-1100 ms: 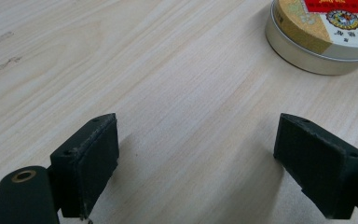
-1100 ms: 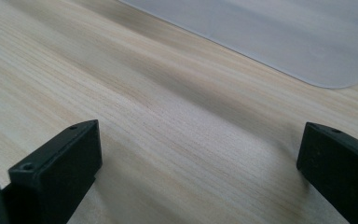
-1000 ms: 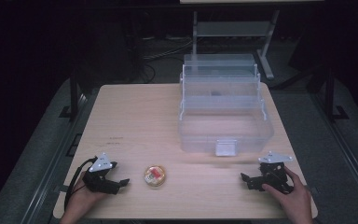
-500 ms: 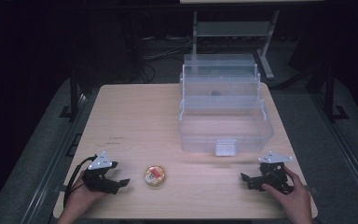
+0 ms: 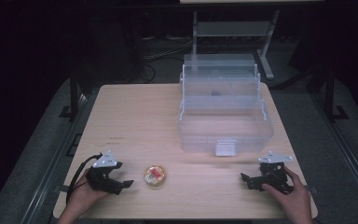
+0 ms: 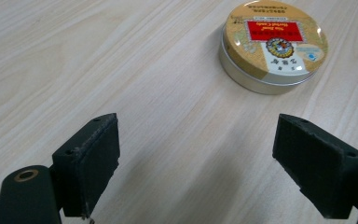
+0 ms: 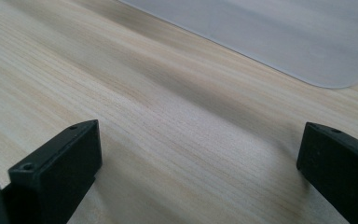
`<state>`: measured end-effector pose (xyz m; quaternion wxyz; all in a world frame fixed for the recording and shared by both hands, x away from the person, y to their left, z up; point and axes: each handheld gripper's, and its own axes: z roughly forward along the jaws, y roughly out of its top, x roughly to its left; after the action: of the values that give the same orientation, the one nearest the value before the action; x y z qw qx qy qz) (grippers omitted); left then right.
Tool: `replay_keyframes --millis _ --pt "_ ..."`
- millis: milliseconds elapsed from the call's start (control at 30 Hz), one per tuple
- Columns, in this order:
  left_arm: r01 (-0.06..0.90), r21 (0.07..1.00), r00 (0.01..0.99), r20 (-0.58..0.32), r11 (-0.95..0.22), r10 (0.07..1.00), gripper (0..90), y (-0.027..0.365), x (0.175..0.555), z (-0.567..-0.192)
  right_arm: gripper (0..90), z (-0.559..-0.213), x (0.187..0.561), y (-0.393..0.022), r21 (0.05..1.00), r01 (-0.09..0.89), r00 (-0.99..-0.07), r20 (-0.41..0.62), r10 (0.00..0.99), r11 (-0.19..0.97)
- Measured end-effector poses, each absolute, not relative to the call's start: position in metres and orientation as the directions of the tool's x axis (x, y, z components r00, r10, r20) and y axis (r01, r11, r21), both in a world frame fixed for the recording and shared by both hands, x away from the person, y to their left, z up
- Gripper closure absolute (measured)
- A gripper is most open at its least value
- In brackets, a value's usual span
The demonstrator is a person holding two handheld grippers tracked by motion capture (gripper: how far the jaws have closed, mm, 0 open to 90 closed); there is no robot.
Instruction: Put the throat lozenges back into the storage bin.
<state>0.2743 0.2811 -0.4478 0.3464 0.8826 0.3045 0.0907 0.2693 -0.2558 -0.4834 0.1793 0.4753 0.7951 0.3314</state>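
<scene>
The left gripper (image 5: 127,183) lay low on the wooden table (image 5: 135,121), held from below by the person's left hand (image 5: 81,198), its jaws pointing toward the round tin (image 5: 154,175) and spread wide with nothing between them. The tin sat just beyond the jaw tips, apart from both pads. Seen from the left gripper view, the tin (image 6: 273,45) stood ahead of the jaws and nearer the right-hand pad, flat on its base.

The right gripper (image 5: 246,179) rested well away from the tin, on its far side along the table's near edge, gripped by the right hand (image 5: 294,195); its jaws were also parted and empty, aimed back toward the tin.

The tin was a shallow disc with a plain silver metal wall and a gold lid bearing a red rectangular label and small print. The table was pale wood grain. Behind the tin and toward the right gripper stood a clear plastic tiered box (image 5: 223,109), open, with 3 stepped trays.
</scene>
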Motion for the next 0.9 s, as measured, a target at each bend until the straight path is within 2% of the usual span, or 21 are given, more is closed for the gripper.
replay_keyframes --millis 900 --pt "0.434 0.631 0.857 -0.068 -0.643 0.511 14.1 0.25 0.283 -0.426 0.0 -0.483 0.269 -0.256 0.697 0.637 -0.484 0.03 0.875 0.328"
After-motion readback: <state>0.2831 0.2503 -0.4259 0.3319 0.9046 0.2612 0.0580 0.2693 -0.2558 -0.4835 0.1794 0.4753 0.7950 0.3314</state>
